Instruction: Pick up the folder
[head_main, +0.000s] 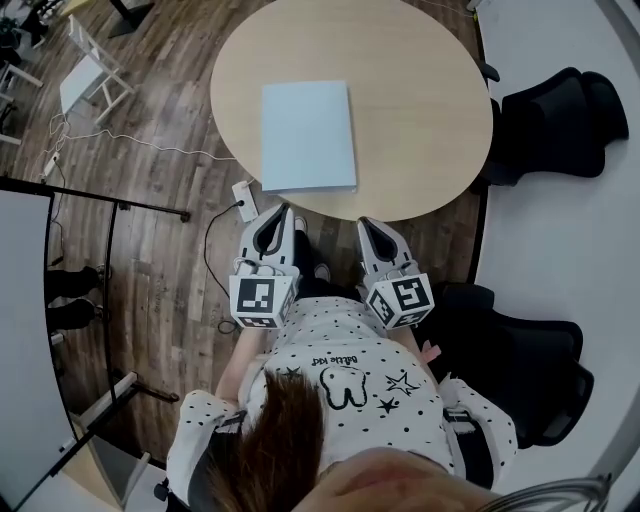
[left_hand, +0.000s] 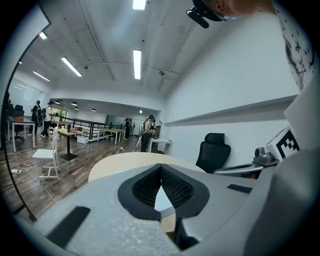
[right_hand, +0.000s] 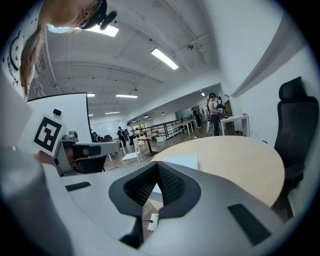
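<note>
Dotted shirt (head_main: 340, 380) sits closest; left tool (head_main: 280, 215) and right tool (head_main: 373, 226), both clenched and empty, should open, then maybe pinch the near edge of the folder (head_main: 308, 135).

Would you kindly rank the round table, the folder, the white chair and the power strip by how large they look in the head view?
1. Round table
2. Folder
3. White chair, though it stands lower on the floor, farther from the camera, so it may look smaller than it is
4. Power strip
</note>
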